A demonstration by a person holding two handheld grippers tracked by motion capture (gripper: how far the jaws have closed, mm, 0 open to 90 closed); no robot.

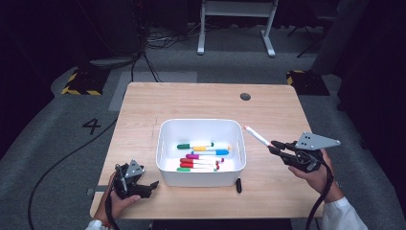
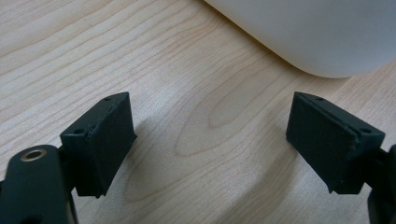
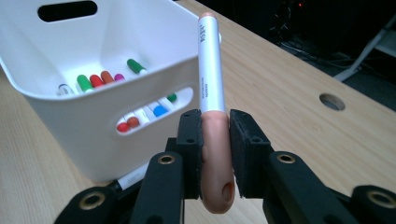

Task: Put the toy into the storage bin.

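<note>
The table is pale wood with wavy grain lines. On it sits a white plastic bin with smooth walls, round corners and slot handles. Bright pens lie inside it. A small black pen lies on the wood just by the bin's near wall.

The right gripper is black with flat, blocky pads. Its jaws are clamped tight on a pen. This pen is a round white tube with a peach cap, and the pads squeeze the cap. The white part sticks up and away past the jaws, toward the bin. In the high view the right gripper holds the pen up in the air, just beside the bin's right wall.

The left gripper has its jaws wide apart, with bare wood between them. It sits low over the table, and the bin's round corner is just ahead of it.
</note>
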